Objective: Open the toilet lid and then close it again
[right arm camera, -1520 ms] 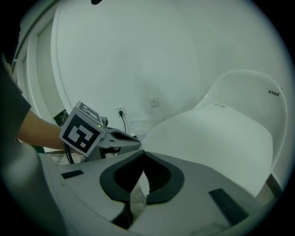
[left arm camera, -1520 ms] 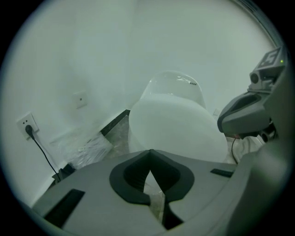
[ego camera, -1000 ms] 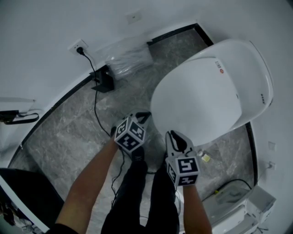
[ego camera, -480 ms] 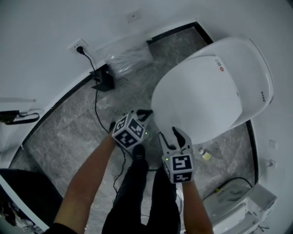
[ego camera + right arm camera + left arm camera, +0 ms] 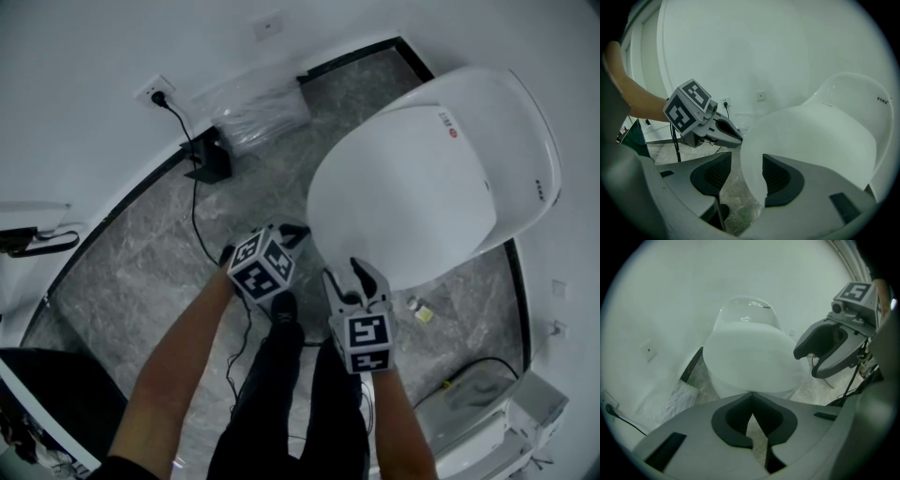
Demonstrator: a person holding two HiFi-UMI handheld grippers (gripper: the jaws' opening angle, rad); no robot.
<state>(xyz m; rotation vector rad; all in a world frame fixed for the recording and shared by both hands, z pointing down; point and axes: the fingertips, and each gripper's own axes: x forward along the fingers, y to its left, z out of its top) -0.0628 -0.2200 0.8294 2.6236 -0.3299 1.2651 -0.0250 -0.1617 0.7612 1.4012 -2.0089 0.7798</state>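
Toilet lid [image 5: 403, 202]: smooth glossy white plastic, a broad rounded oval. It lies down over the bowl and fills the upper right of the head view. A small red mark [image 5: 451, 132] sits near its hinge end.

Toilet [image 5: 539, 141]: white, seamless, egg-shaped shell rising behind the lid, set against the white wall [image 5: 94, 56].

Right gripper [image 5: 345, 277]: grey moulded body, dark ribbed pads, black-and-white marker cube. It is at the toilet's front edge. Its jaws have just been opening and stand spread, with the lid's thin front rim between them. The pad on the left stands clear of the rim.

Left gripper [image 5: 295, 232]: same make, just beside the toilet's front-left curve. Its tips are pressed together, with nothing between them.

Floor [image 5: 141, 253]: grey marbled stone tile around the toilet's base, edged by a black skirting strip [image 5: 122, 202].

Small yellowish item [image 5: 424, 317]: on the tile near the toilet's front; too small to identify.

Clear crinkled plastic package [image 5: 253, 117]: against the wall, left of the toilet.

Black angular box [image 5: 208, 161]: further left of the toilet. A thin black cable [image 5: 195, 220] runs from it.

Wall socket [image 5: 157, 95]: white, with a black plug, well left of the toilet.
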